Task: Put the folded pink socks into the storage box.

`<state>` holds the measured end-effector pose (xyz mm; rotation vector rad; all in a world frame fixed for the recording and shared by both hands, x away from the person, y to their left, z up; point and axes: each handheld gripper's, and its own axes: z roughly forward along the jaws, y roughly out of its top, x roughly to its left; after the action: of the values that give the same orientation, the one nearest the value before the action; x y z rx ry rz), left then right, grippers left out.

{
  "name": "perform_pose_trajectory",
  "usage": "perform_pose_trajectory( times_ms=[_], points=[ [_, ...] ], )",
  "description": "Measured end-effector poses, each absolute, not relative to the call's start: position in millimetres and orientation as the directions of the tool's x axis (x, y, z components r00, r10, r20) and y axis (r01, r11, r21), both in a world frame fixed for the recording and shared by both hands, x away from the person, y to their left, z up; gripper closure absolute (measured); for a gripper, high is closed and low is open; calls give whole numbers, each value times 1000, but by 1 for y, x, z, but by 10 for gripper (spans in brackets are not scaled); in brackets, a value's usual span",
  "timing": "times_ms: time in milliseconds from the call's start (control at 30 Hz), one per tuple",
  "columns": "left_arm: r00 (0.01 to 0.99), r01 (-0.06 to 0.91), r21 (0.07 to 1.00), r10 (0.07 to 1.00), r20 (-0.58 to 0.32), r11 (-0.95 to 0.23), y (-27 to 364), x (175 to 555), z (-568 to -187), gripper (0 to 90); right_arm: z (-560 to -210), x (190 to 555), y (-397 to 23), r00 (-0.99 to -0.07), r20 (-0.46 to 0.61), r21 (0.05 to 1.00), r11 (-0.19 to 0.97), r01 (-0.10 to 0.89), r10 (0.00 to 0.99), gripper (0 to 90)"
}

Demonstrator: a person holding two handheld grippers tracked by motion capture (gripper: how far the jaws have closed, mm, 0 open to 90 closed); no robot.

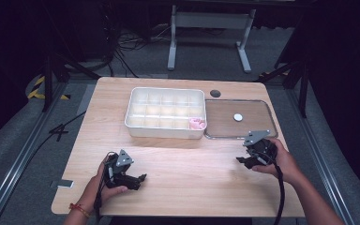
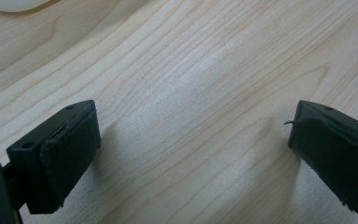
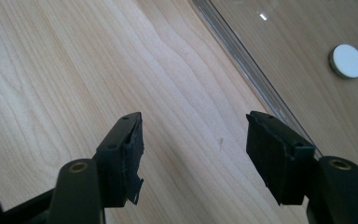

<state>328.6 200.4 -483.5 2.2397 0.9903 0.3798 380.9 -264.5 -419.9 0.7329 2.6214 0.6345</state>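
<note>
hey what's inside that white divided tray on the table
The white tray has many small compartments. A pink thing sits in the one at its near right corner. The other compartments look empty in the high view, though the near wall hides the floor of the front row.

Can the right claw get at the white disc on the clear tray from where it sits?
Probably yes. The right claw is open over bare table just outside the clear tray's low rim, and the white disc lies alone inside with nothing between them.
</note>
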Motion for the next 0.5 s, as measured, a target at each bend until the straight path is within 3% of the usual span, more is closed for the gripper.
perform_pose_trajectory(
  times_ms=[500],
  points=[
    [672,554,665,741,-4,-500,200,329,-484,19,-440,363,-284,-804,-190,547,741,390,564,375]
  ],
)
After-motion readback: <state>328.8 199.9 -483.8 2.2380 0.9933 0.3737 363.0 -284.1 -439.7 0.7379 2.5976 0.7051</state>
